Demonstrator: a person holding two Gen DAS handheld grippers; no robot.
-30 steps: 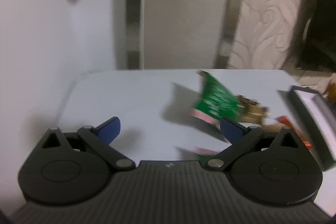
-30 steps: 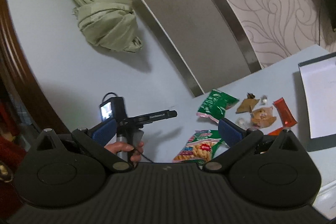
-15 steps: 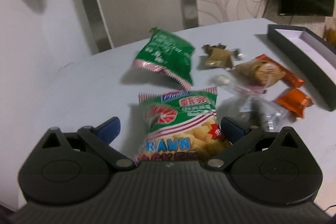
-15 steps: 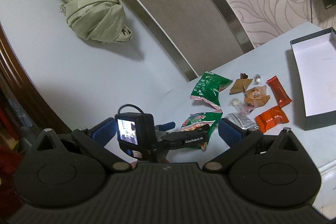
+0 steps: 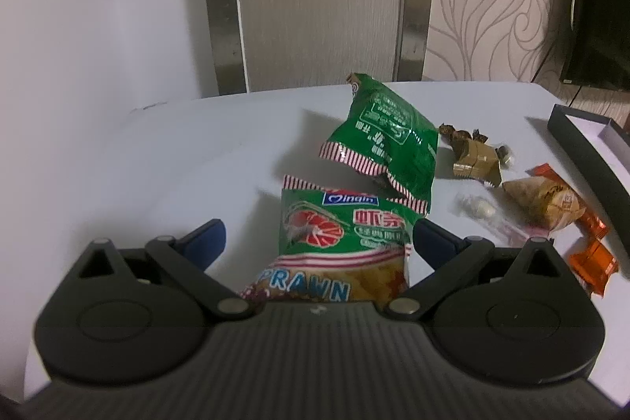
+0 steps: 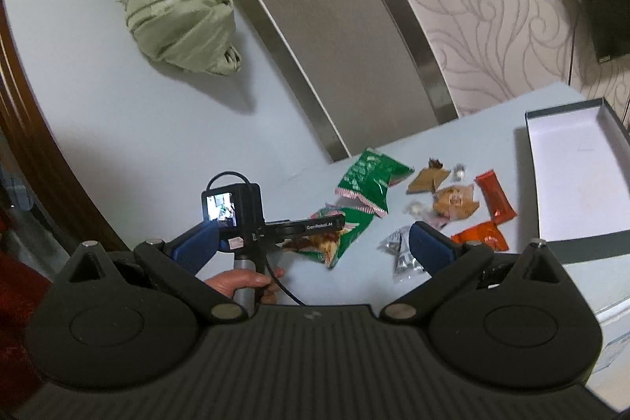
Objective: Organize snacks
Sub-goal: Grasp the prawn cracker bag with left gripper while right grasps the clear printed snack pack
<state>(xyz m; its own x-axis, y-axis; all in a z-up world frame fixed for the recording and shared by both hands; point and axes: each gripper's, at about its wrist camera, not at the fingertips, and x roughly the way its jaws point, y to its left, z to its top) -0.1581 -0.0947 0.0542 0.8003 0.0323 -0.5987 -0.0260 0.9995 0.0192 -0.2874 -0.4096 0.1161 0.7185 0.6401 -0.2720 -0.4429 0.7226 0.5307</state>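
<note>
Two blue-tipped fingers of the left gripper stand spread wide on either side of the prawn bag, neither one touching it, on a pale table strewn with snacks. Dead ahead of the claw, the bag lies flat with its long axis running straight along the line of the fingers, its striped top edge pointing away, so a close would pinch it across its width. Beyond the prawn bag and just to its right sits a second green bag, its striped hem overlapping the first bag's far corner. Further right of the prawn bag lie small wrapped sweets and orange packets, and beyond them, at the table's right edge, the open box, a likely home for the snacks. The right gripper, likewise spread and holding nothing, hangs higher and well back from the prawn bag, looking down on the person's hand gripping the left tool's handle. Judged from this, the left claw is far nearer and better lined up to take the bag.
</note>
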